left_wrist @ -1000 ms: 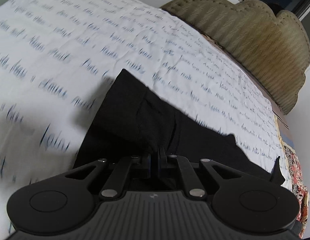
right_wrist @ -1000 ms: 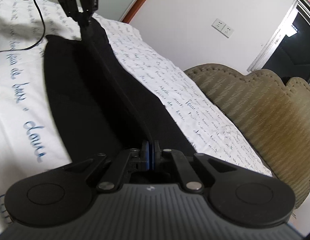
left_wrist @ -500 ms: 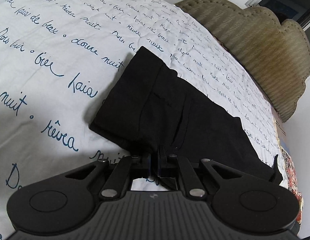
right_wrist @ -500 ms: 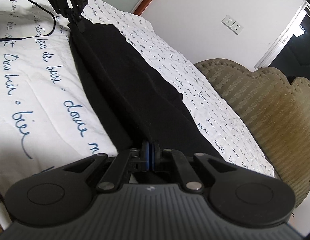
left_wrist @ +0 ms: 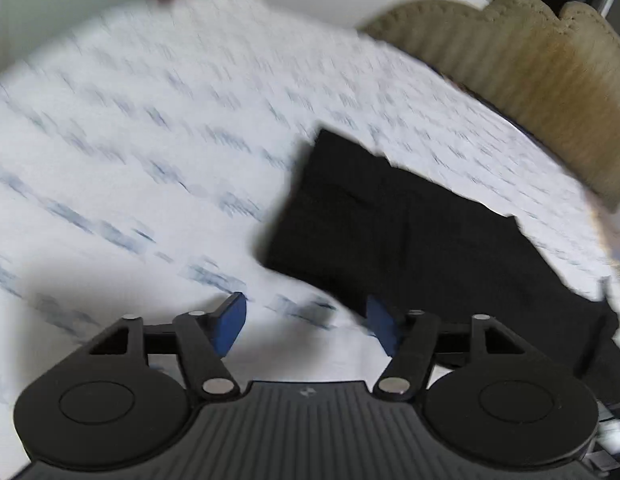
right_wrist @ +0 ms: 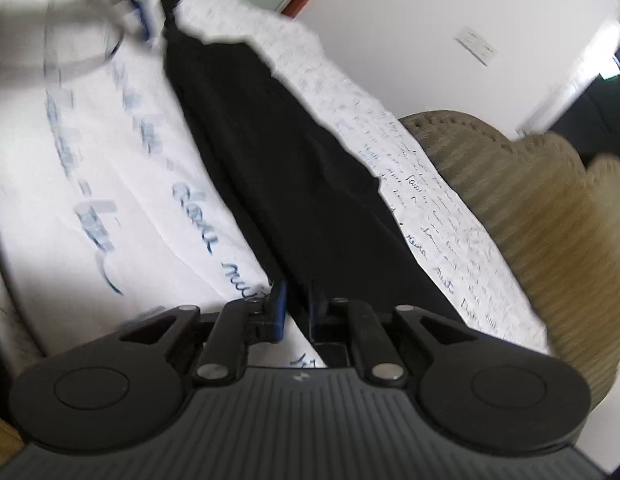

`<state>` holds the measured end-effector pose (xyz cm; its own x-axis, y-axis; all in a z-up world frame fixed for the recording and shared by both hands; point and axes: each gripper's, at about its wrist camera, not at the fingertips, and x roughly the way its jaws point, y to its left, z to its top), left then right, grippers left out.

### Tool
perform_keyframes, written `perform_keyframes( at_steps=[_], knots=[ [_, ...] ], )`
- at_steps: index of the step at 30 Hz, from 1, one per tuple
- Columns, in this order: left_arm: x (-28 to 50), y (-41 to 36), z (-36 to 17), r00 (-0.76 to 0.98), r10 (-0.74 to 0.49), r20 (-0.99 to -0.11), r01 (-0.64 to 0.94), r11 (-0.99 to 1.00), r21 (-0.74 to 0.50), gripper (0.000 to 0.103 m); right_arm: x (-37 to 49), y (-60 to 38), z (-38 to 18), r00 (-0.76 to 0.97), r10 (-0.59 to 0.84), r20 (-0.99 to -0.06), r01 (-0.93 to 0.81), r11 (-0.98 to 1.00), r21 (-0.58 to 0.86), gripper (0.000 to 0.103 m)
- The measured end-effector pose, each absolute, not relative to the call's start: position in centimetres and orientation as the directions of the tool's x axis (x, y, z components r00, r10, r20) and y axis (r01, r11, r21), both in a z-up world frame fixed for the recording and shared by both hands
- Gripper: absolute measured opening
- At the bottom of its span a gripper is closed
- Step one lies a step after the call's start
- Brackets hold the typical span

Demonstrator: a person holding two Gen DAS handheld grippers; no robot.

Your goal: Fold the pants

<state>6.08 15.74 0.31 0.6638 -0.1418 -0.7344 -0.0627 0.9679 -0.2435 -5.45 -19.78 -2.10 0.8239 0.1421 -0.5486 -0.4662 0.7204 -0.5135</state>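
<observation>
The left gripper (left_wrist: 305,320) is opening, nothing between its two blue pads (left_wrist: 229,320). The right gripper (right_wrist: 297,306) stands slightly parted around a fold of the one black pants (right_wrist: 293,168), which lie on the sheet (left_wrist: 149,128) beside one headboard (right_wrist: 530,208).

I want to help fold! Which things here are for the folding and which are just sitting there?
For the folding:
- black pants
- left hand-held gripper, jaws opening, nothing between them
- right hand-held gripper
- bed sheet with blue writing, the surface they lie on

Just there:
- tan upholstered headboard
- wall socket
</observation>
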Motion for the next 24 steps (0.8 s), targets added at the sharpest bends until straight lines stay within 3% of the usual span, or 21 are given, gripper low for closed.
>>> perform_keyframes(
  at_steps=[2,6,11,13,14,16,19,24],
  knots=[
    [5.4,14.3,1.6,0.698,-0.117,-0.706,-0.030,0.981,-0.191,0.066,-5.9,-20.6,-0.8,0.851,0.148,-0.505,-0.420,0.768,-0.482,0.008],
    [6.2,8.6,3.3,0.721,-0.232,-0.653,0.119,0.970,-0.212,0.067,-3.4,-20.8,-0.9,0.884,0.129,-0.449,-0.337,0.841,-0.422,0.008],
    [8.1,0.7,3.0,0.714,-0.334,-0.615,0.245,0.942,-0.228,0.067,-0.9,-19.6,-5.0,0.819,0.042,-0.572,-0.352,0.824,-0.444,0.006],
    [9.1,-2.1,2.6,0.722,-0.366,-0.587,0.289,0.931,-0.225,0.073,-2.4,-19.1,-5.1,0.834,0.033,-0.551,-0.351,0.803,-0.482,0.006],
    [9.6,-3.6,2.2,0.731,-0.377,-0.568,0.312,0.926,-0.213,0.082,-3.0,-19.5,-4.7,0.843,0.037,-0.537,-0.330,0.824,-0.461,0.006],
    [10.7,-6.2,1.5,0.751,-0.362,-0.552,0.327,0.931,-0.164,0.083,-3.7,-20.9,-3.7,0.856,0.042,-0.515,-0.271,0.884,-0.380,0.012],
    [12.5,-9.4,-0.1,0.786,-0.340,-0.516,0.348,0.934,-0.085,0.083,-4.6,-23.2,-2.6,0.881,-0.034,-0.471,-0.134,0.938,-0.319,0.012],
    [12.0,-10.3,-3.1,0.848,-0.320,-0.422,0.357,0.934,0.007,0.083,-4.6,-25.6,-2.2,0.864,-0.193,-0.466,0.016,0.934,-0.357,0.015]
  ],
)
